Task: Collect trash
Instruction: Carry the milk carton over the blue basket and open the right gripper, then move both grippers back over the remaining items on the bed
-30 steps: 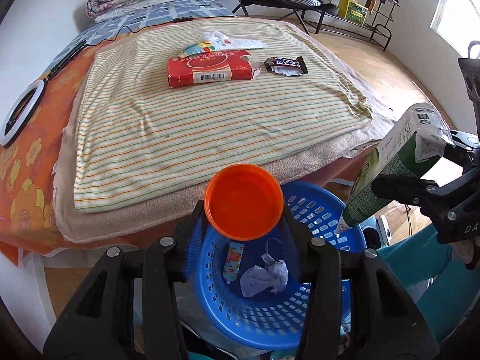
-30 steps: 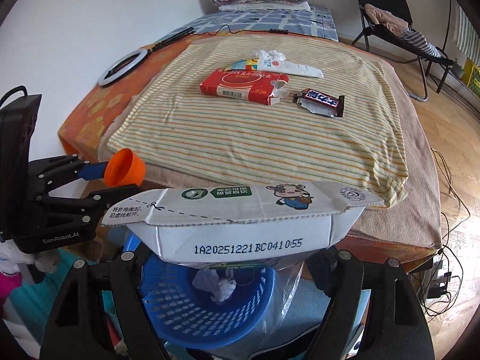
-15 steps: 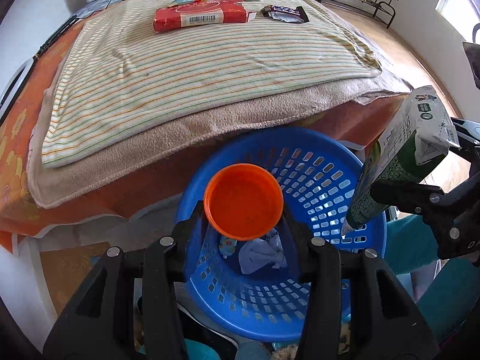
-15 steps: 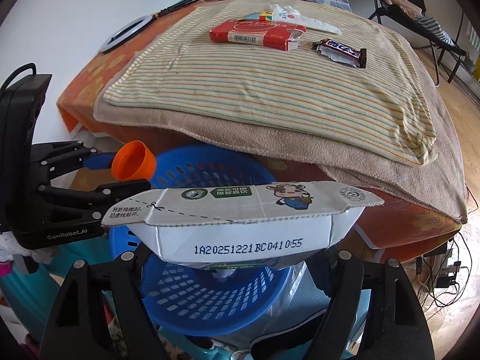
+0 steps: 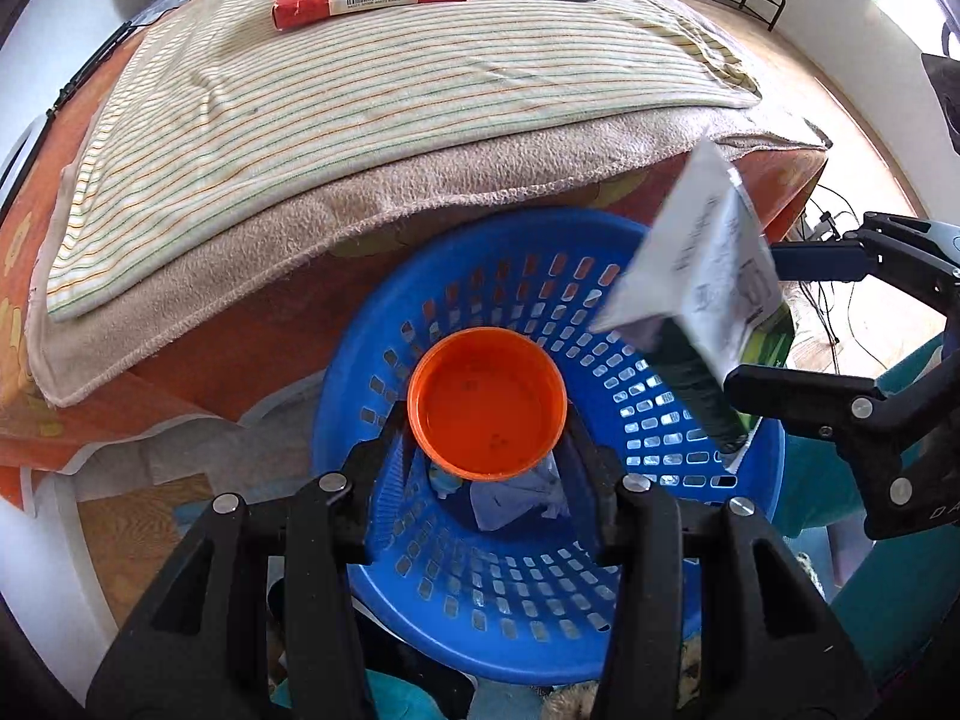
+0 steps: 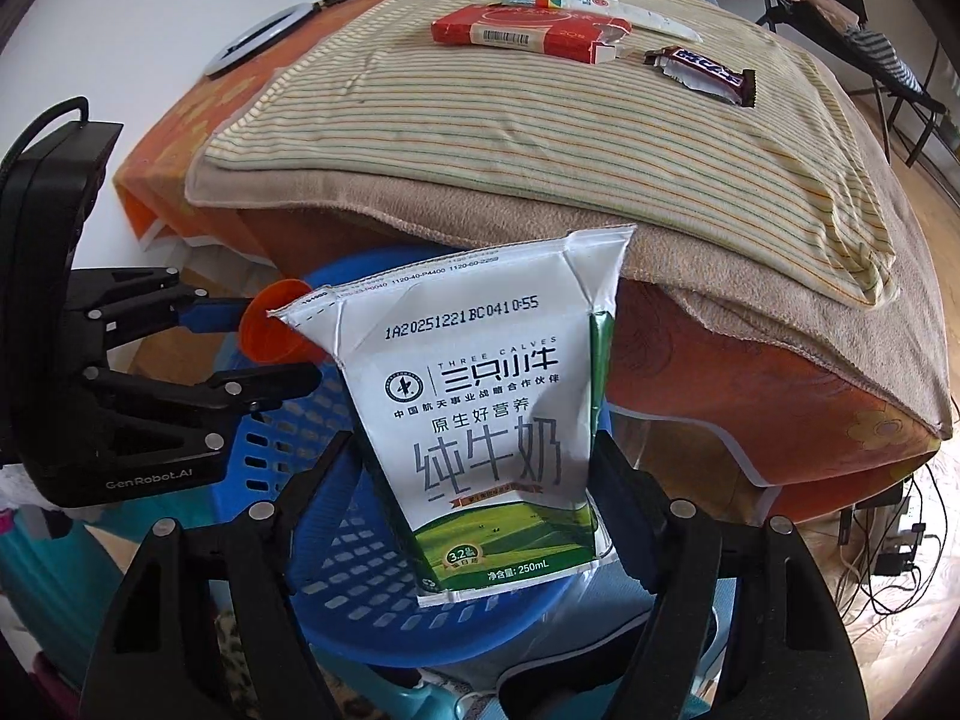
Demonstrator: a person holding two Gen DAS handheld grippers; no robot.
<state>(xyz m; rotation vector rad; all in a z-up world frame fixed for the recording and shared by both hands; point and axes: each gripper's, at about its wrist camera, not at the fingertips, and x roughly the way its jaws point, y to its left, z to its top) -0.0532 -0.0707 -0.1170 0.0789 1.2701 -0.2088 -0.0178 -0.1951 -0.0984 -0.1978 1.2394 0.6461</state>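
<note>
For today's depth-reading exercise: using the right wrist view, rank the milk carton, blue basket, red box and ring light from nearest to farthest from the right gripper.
1. Milk carton: between the right gripper's fingers.
2. Blue basket: just below and behind the carton.
3. Red box: far up on the striped blanket.
4. Ring light: far left edge of the bed, slightly beyond the box.

I see glossy blue plastic basket [image 5: 654,420] w/ holes, smooth orange plastic cup [image 5: 487,402], printed paperboard milk carton [image 6: 480,420], fuzzy tan blanket [image 5: 336,222].

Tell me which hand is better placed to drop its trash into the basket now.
Probably left: its cup hangs over the basket's middle; the right's carton tilts nearer the rim.
</note>
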